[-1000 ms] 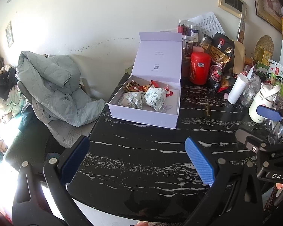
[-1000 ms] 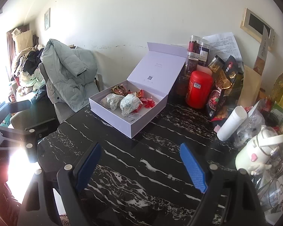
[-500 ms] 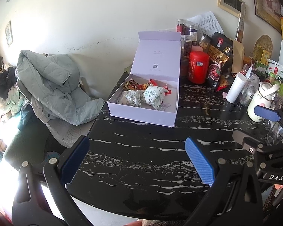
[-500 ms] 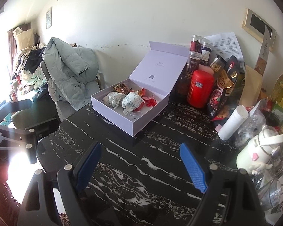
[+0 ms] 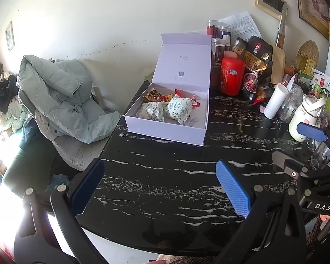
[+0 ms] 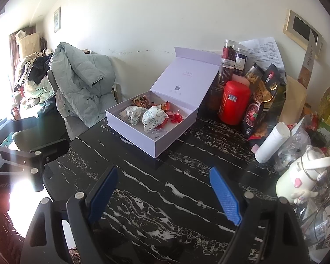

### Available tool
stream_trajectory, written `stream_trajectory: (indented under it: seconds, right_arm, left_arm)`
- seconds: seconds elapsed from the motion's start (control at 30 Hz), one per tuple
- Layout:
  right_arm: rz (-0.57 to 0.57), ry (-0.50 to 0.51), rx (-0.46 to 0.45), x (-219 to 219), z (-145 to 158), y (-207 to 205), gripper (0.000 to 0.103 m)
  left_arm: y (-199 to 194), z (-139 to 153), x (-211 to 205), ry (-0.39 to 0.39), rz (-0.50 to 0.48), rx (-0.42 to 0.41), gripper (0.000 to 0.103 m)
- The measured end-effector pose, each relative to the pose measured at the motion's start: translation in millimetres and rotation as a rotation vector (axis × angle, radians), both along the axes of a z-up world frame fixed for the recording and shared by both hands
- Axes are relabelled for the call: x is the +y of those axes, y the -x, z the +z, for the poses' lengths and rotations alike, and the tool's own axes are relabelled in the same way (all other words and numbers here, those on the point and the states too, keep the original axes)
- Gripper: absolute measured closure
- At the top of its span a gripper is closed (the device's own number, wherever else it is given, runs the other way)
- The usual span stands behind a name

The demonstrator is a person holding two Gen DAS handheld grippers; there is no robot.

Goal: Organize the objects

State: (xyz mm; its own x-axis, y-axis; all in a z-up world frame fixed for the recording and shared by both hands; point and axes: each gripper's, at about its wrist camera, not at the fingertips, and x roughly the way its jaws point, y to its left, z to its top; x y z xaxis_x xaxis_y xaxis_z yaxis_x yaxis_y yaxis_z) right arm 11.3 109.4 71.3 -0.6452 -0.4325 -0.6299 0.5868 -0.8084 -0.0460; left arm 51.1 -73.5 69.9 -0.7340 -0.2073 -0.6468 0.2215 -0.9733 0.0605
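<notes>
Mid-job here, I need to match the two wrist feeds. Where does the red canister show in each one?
Left wrist: red canister stands right of centre in the upper half, just right of the open white box.
Right wrist: red canister sits right of centre at mid-height, again right of the box.
Shared landmark: the box's raised lid.

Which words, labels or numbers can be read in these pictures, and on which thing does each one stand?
"DAS": on the black body of the right gripper, seen from the left wrist.
"Gen", cut off by glare: on the left gripper, seen from the right wrist.
Open white box: small print and a square code inside the lid, too small to read.
Red canister, dark snack bag, paper sheet: print blurred, unreadable.
</notes>
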Motion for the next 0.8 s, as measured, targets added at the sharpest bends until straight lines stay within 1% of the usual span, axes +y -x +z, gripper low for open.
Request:
stream_trajectory:
  seconds: [0.8]
  right_arm:
    - [0.007,-0.025,-0.016,-5,-8,6,0.017]
  left_arm:
    - [7,-11,0,-0.013,-0.002,-0.033,0.001]
